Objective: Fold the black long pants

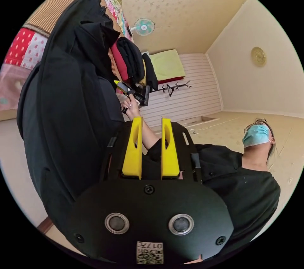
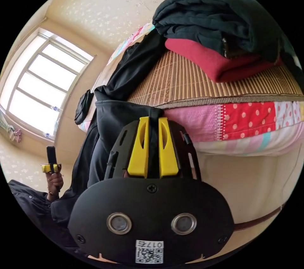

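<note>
Black long pants [image 2: 126,69] hang off the bed's woven mat [image 2: 196,82], a fold pinched between the right gripper [image 2: 153,120] jaws; the left gripper [image 1: 151,120] stands parted, gripping nothing. Soft, limp cloth, likely best held at the waistband

bed [image 2: 253,123] | bamboo mat [image 2: 190,82] | black pants [image 2: 133,63], folded clothes [image 2: 218,28]

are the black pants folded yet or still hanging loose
Not folded: the black pants hang loose over the bed edge, pinched between the right gripper jaws.
</note>
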`<state>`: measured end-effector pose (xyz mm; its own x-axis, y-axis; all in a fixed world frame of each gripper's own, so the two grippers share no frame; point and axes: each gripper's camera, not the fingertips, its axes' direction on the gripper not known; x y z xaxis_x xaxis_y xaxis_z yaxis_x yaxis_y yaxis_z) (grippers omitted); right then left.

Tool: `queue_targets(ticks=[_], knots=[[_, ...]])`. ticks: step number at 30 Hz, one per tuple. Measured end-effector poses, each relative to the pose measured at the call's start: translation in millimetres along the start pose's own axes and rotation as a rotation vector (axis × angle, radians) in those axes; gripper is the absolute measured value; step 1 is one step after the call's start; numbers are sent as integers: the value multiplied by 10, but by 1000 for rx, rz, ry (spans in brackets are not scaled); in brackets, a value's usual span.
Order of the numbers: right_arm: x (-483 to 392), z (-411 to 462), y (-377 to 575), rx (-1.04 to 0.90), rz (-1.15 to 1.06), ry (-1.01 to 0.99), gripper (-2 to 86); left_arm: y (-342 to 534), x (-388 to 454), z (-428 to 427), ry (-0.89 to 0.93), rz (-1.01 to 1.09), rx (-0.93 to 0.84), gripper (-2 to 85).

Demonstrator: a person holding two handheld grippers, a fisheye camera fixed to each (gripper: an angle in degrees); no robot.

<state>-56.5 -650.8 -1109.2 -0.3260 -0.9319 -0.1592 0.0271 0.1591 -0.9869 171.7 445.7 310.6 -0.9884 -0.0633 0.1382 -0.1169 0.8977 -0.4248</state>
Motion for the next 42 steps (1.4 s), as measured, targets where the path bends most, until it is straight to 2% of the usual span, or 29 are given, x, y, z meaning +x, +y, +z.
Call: queue_targets(ticks=[3,5,7,10,12,15,19,20,22,24,27,29,32,34,38,42], knots=[[-236,-368,172,114,-65,-210,36,-40,33,89,-43,-12,-12,98],[-465,-723,327,163,-182,-387,33,-53,58,81,-58,-15,-14,100],[-909,-1158,584,124,-408,-530,31,-62,53,57,-67,-39,-20,105],[-1521,-1467,1033,7,-647,-535,30,-66,16,50,-62,-68,-20,133],[-1766,-1487,1285,-51,-728,-524,29,-96,-49,123,-36,-90,-25,160],[-1879,-1236,1533,-170,-706,-505,28,-156,-182,304,-34,-144,-47,182],[-1963,-890,1770,-241,-665,-680,28,-211,-272,525,-67,-192,-80,184],[-1983,-849,1795,-247,-660,-702,28,-217,-302,611,-134,-223,-130,182],[-2074,-757,1862,-258,-670,-772,27,-196,-290,696,-185,-225,-171,166],[-2179,-694,1903,-308,-726,-796,27,-118,-178,719,-150,-158,-154,96],[-2269,-547,1935,-464,-857,-699,24,-2,21,797,-279,-62,-190,27],[-2074,-610,1765,-411,-826,-672,19,85,175,867,-368,14,-205,12],[-1527,-801,1136,-210,-623,-656,18,202,376,999,-421,116,-238,4],[-1186,-763,449,-137,-458,-507,29,248,444,1082,-409,156,-253,2],[-900,-336,-657,-99,-263,-271,77,265,473,1226,-335,190,-277,-1],[-703,536,-1701,-101,-53,-78,120,281,482,1281,-315,204,-282,-1]])
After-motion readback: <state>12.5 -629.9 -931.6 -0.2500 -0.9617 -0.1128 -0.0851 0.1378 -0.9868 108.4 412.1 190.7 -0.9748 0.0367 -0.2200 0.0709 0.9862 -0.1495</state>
